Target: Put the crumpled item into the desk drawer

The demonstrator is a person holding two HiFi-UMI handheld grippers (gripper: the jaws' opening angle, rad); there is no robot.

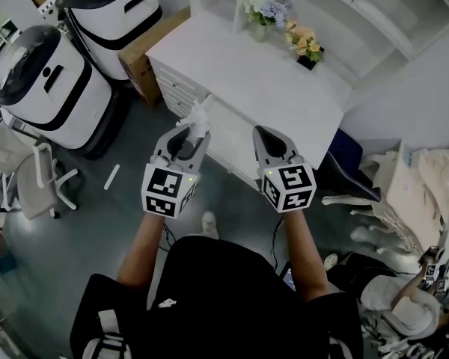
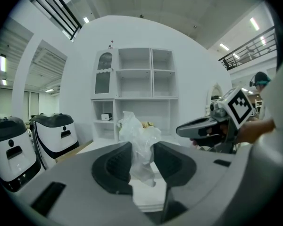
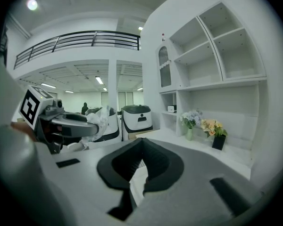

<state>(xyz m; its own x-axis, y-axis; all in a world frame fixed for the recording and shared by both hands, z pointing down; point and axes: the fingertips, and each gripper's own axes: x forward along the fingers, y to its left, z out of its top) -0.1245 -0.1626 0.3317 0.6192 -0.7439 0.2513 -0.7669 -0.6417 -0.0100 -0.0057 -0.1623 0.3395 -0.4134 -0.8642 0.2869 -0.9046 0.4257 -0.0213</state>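
Bright even indoor light from ceiling strip lights (image 2: 225, 46), soft faint shadows, head view duller and greyer, gripper views fisheye-bent with black vignetted corners

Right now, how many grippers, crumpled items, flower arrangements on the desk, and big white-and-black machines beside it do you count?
Grippers: 2, left gripper and right gripper
Crumpled item: 1, clamped in the left gripper's jaws
Flower arrangements on the desk: 2
White-and-black machines: 2
Total: 7
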